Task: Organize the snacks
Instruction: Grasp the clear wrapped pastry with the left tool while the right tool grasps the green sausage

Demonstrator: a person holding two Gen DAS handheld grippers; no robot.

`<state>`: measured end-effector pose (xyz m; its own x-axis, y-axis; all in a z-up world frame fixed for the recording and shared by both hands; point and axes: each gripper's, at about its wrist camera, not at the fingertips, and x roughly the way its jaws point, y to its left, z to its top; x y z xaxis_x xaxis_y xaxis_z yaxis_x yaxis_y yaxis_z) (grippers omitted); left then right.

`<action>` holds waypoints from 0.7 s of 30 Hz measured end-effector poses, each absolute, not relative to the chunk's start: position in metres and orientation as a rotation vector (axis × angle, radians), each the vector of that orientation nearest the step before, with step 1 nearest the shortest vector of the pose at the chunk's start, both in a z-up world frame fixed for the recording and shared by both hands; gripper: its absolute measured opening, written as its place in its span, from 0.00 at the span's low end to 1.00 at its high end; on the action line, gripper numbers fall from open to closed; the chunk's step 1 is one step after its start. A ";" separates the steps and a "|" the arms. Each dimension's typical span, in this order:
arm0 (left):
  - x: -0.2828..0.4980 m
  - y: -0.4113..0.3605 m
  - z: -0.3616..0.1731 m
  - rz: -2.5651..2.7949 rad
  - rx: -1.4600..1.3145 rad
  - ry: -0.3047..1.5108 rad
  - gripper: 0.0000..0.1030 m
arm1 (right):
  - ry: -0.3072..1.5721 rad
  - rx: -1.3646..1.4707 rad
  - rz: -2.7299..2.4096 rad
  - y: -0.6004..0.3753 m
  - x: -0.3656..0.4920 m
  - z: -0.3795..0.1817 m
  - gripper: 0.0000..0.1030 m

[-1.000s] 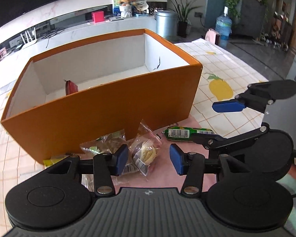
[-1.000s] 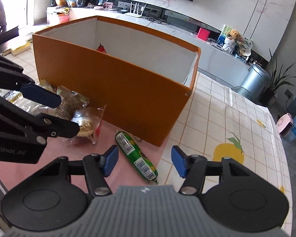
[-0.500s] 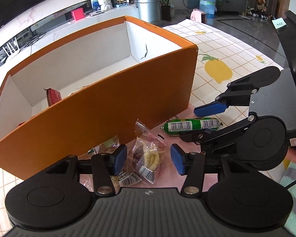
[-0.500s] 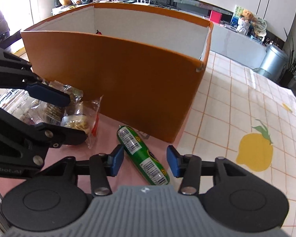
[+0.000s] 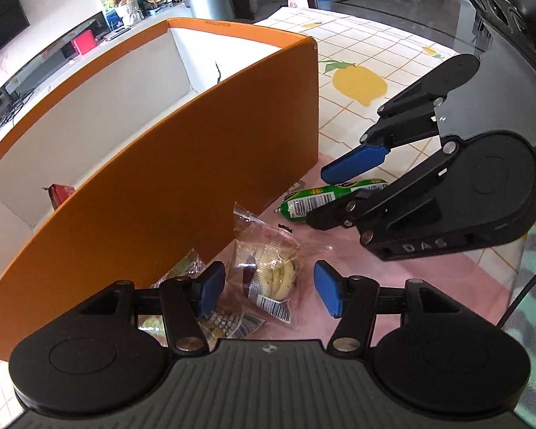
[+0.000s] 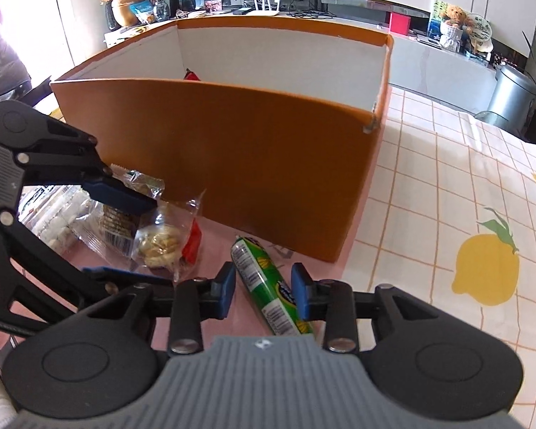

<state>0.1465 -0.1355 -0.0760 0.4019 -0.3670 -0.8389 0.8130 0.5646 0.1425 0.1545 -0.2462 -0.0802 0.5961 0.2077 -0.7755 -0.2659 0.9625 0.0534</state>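
Observation:
An orange box with white inside stands on the table, also in the right wrist view; a red packet lies inside. In front of it lie clear-wrapped biscuit packets and a green snack tube. My left gripper is open, its pads on either side of a biscuit packet. My right gripper has its blue pads close on both sides of the green tube, which lies on the pink mat; it is narrowly open around it.
A pink mat lies under the snacks on a lemon-print tablecloth. More packets lie to the left by the box. A counter with clutter and a metal bin stand behind.
Both grippers have moved lower and closer to the snacks. The right gripper's pads have narrowed around the green tube. The left gripper stays open over the biscuit packet.

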 end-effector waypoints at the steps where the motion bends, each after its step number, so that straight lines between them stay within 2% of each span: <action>1: 0.146 -0.138 -0.077 -0.807 0.605 0.854 0.66 | 0.891 -0.076 0.277 -0.246 0.154 -0.080 0.32; 3: 0.145 -0.142 -0.079 -0.802 0.616 0.845 0.64 | 0.893 -0.073 0.274 -0.247 0.154 -0.081 0.30; 4: 0.144 -0.144 -0.081 -0.792 0.623 0.841 0.59 | 0.896 -0.064 0.273 -0.248 0.153 -0.080 0.28; 8: 0.143 -0.149 -0.084 -0.767 0.632 0.840 0.48 | 0.906 -0.034 0.273 -0.254 0.156 -0.080 0.27; 14: 0.145 -0.146 -0.083 -0.712 0.542 0.871 0.43 | 0.909 -0.029 0.275 -0.255 0.159 -0.082 0.28; 21: 0.137 -0.135 -0.073 -0.642 0.403 0.867 0.42 | 0.961 0.031 0.246 -0.263 0.161 -0.084 0.28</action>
